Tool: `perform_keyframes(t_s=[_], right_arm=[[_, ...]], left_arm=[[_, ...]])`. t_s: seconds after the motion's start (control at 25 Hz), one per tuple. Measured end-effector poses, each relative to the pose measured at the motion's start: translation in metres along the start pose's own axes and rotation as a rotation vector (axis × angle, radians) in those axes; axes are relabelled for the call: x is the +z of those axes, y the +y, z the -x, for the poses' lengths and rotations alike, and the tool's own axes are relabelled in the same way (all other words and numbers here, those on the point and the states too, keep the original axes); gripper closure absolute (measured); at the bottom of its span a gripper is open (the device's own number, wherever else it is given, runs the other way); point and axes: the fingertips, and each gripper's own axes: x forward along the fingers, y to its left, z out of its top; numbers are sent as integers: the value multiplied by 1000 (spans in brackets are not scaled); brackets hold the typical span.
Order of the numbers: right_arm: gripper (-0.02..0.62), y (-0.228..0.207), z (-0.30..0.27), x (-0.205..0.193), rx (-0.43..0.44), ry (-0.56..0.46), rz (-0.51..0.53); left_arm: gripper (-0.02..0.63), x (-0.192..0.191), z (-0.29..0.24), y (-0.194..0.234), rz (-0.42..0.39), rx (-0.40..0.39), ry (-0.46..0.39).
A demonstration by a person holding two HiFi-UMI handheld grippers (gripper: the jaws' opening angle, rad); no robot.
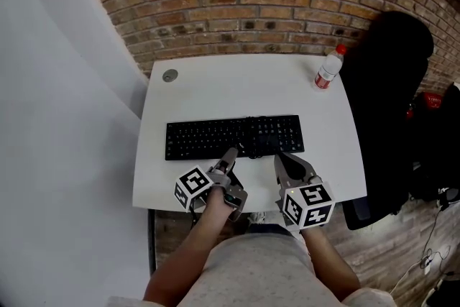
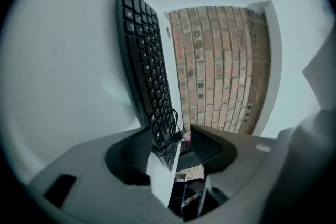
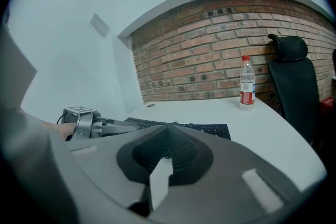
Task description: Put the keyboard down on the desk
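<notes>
A black keyboard (image 1: 233,136) lies across the middle of the white desk (image 1: 237,86). My left gripper (image 1: 230,153) is turned on its side at the keyboard's front edge. In the left gripper view the keyboard (image 2: 144,60) and a coiled cable (image 2: 169,134) sit between the jaws of the left gripper (image 2: 176,144). The right pad stands clear of the keyboard, so the gripper is open. My right gripper (image 1: 282,158) rests just in front of the keyboard (image 3: 210,129). In its own view the right gripper (image 3: 168,141) is shut on nothing, and the left gripper (image 3: 100,126) shows beside it.
A water bottle with a red cap (image 1: 328,69) stands at the desk's back right corner. A black office chair (image 1: 392,83) sits to the right of the desk. A round cable grommet (image 1: 169,75) is at the back left. A brick wall runs behind the desk.
</notes>
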Motion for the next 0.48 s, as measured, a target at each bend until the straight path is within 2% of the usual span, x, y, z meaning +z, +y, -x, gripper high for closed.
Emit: perform_keyframes(t_s=[0.48], right_arm=[[592,15,17,15,14,-46,18]], left_arm=[[442,-11,24,-37,-331,-51,40]])
